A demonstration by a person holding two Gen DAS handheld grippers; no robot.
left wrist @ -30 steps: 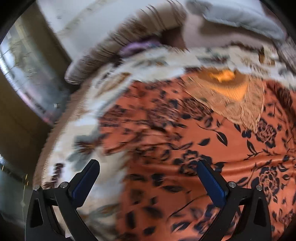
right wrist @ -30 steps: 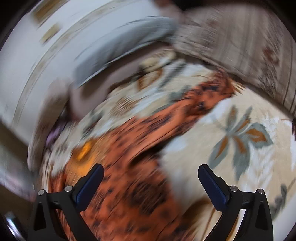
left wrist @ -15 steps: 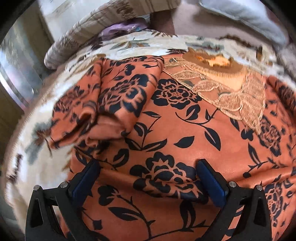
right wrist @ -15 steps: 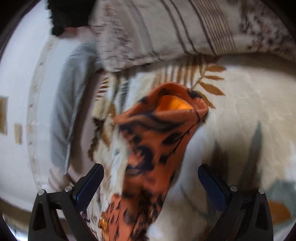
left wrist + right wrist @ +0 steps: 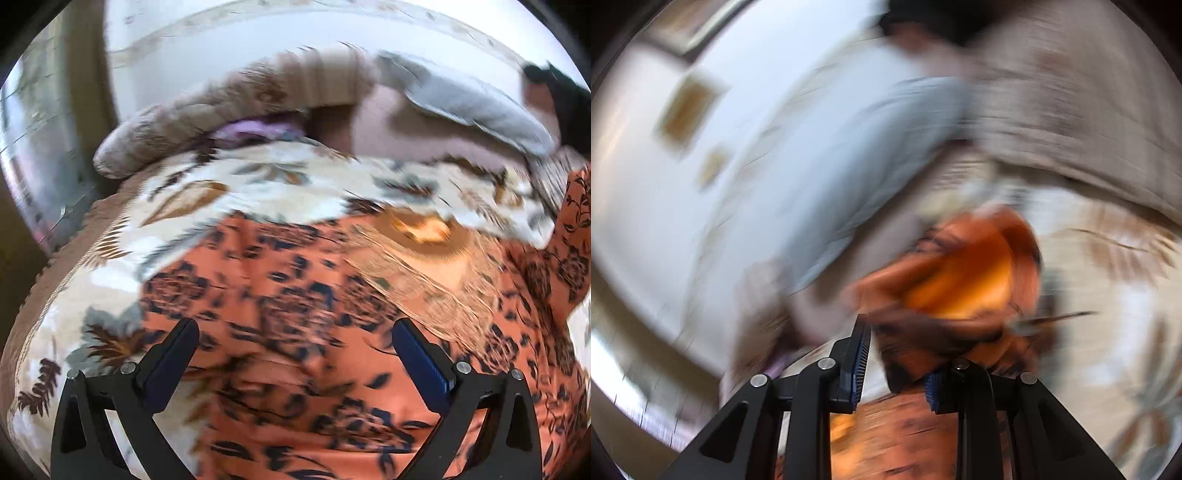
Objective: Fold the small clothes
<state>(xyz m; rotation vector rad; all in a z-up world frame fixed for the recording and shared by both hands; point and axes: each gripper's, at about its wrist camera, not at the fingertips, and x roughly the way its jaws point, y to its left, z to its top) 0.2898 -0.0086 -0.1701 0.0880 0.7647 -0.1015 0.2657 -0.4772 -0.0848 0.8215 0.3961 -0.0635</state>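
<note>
While the right gripper (image 5: 897,365) closes around its sleeve, one orange floral garment (image 5: 295,369), left gripper (image 5: 295,354) spread.

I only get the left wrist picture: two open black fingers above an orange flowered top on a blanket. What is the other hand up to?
Observer: The right gripper is closing its jaws, with the top's sleeve between them.
Operator: Has it caught the cloth yet?
Observer: The picture is too blurred to say. A thin gap seems to show beside one pad.
Operator: Anything else I'm missing?
Observer: The sleeve's mouth faces that camera, and its inside is plain bright orange, without flowers.
</note>
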